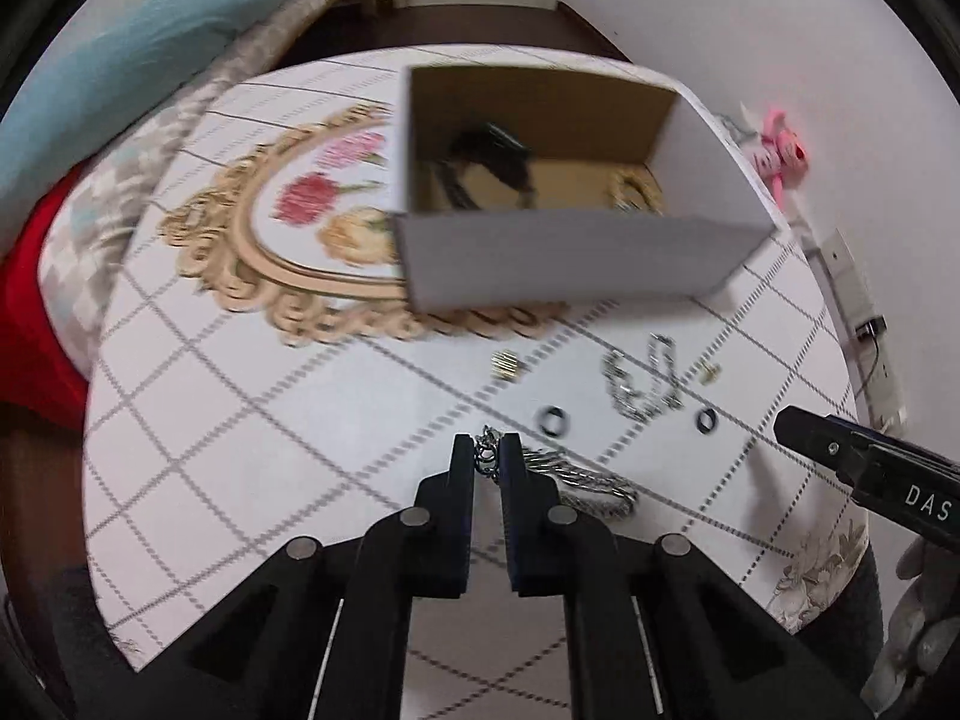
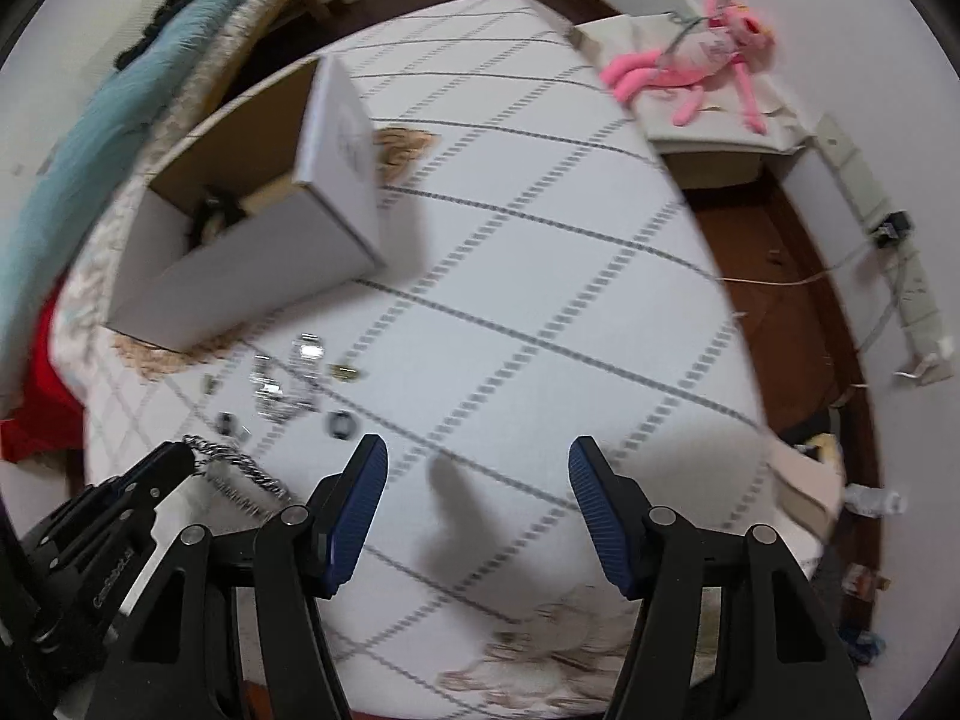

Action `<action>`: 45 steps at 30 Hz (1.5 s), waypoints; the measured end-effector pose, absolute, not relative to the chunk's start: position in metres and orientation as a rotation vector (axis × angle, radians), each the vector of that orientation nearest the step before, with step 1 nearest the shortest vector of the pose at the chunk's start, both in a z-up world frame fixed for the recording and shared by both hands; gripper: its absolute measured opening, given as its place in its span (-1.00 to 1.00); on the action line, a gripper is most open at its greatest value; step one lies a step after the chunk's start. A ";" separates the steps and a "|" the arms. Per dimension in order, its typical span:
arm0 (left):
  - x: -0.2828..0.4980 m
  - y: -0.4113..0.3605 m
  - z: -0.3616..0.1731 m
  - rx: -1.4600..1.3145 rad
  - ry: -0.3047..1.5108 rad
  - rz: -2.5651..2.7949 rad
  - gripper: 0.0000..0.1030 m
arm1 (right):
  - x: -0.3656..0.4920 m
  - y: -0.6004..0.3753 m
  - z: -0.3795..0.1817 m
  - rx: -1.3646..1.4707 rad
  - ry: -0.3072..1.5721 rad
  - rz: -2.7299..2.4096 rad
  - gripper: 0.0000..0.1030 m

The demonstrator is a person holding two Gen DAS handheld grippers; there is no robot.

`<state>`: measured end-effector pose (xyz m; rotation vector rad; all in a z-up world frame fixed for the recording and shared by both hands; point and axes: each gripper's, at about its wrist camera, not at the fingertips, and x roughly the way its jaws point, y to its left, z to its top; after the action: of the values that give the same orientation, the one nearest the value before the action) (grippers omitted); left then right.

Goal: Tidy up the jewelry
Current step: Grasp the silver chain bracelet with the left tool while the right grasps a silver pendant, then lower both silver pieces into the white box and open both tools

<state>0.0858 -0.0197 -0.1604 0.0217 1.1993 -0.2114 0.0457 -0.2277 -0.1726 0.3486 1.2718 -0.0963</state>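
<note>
cardboard box [image 1: 570, 264]: 1 counted | black rings: 2 seen, [image 1: 552, 420] & [image 1: 705, 420] | silver chain [image 1: 576, 480]: 1 | silver link bracelet [image 1: 642, 378]: 1 | small gold pcs: 2, [image 1: 506, 364] & [image 1: 710, 371] | grippers: 2, left gripper [image 1: 486, 450], right gripper [image 2: 477, 450] | pink plush toy [image 2: 690, 72]: 1 | items in box: blurred, not countable

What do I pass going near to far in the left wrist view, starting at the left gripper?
left gripper shut on the silver chain → black ring → gold ring → white cardboard box.
</note>
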 end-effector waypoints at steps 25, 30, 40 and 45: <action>0.098 0.016 -0.143 -0.071 1.164 -0.187 -0.88 | 0.094 -0.139 -0.192 0.142 1.242 -0.045 -0.96; 0.099 0.015 -0.119 -0.092 1.122 -0.216 -0.88 | 0.084 -0.164 -0.179 0.261 1.213 -0.008 -0.96; 0.103 0.011 -0.077 -0.158 1.068 -0.294 -0.89 | 0.070 -0.187 -0.128 0.366 1.141 0.088 -0.96; 0.112 0.003 -0.046 -0.198 1.028 -0.360 -0.89 | 0.073 -0.192 -0.084 0.386 1.077 0.142 -0.96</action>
<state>0.1120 0.0031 -0.0459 -0.1979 1.0276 -0.3596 0.0728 -0.1916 -0.0842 0.3862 1.0774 0.1420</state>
